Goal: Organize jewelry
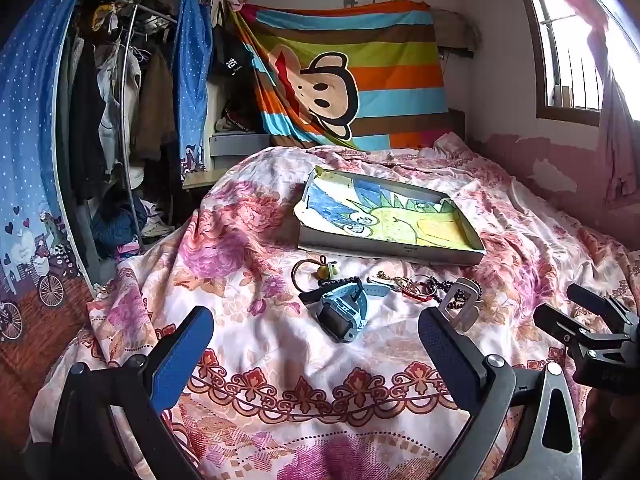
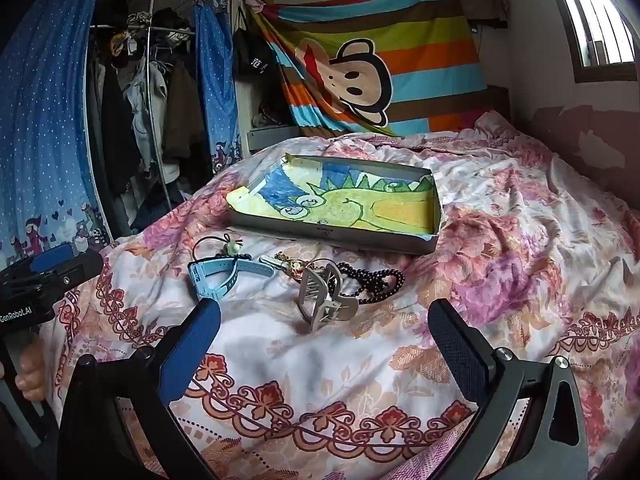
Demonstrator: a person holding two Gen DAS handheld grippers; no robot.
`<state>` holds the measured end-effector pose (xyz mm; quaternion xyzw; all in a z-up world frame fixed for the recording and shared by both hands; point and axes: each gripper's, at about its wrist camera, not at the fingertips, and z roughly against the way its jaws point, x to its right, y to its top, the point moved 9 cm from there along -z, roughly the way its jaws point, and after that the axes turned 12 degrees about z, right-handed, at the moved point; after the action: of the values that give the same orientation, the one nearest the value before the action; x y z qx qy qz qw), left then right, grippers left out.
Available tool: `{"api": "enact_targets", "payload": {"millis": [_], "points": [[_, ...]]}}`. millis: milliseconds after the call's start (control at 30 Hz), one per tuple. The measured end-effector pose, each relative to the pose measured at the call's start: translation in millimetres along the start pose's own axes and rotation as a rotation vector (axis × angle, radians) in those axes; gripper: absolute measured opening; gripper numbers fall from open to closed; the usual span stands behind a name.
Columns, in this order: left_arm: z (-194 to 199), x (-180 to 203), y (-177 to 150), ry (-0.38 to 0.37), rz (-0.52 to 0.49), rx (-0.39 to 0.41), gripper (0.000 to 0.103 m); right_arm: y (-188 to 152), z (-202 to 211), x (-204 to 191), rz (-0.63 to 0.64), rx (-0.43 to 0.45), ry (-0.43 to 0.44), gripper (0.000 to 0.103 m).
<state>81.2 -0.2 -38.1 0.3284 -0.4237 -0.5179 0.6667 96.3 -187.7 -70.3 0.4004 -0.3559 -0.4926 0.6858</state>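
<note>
A shallow box [image 2: 360,242], lined with a crayon drawing [image 2: 352,204] and holding nothing else, lies mid-bed on the floral quilt [image 2: 320,360]. The jewelry sits outside it along its near edge: blue watch [image 2: 216,276], grey hair claw [image 2: 324,292], dark bead string [image 2: 372,280]. The left gripper [image 1: 316,344] and right gripper [image 2: 324,340] both hover spread wide, grasping nothing.

Bare quilt [image 2: 320,360] before jewelry; box [image 2: 340,236] blocks behind.

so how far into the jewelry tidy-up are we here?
Done: nothing visible. The shallow box holds only a crayon drawing.
In hand: nothing. The left gripper and right gripper are both open and empty, above the quilt.
Left: everything. The blue watch, hair tie, dark bead string, hair claw and tangled small pieces all lie loose in front of the box.
</note>
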Motion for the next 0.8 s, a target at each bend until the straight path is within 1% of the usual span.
{"api": "enact_targets", "payload": {"millis": [33,200,233,400,800], "points": [[-0.5,-0.4,-0.9,0.002,0.005,-0.010,0.103,-0.8,-0.6,0.0,-0.001,-0.007,0.001,0.102],[-1.4,-1.6,-0.1,0.002,0.001,-0.008,0.103,0.2,2.8,-1.2,-0.001,0.011,-0.007,0.102],[-1.8,-2.0,0.1,-0.001,0.001,-0.010,0.103,-2.4,-2.2,0.8,-0.012,-0.014,0.006,0.102],[-1.9,3.5,-0.7,-0.005,-0.009,-0.009,0.103,-2.3,-1.3,1.2,-0.014,-0.015,0.009,0.102],[-0.8,3.6,-1.6,-0.003,-0.018,-0.007,0.103,-3.8,-2.6,-0.3,-0.019,-0.020,0.010,0.102]]}}
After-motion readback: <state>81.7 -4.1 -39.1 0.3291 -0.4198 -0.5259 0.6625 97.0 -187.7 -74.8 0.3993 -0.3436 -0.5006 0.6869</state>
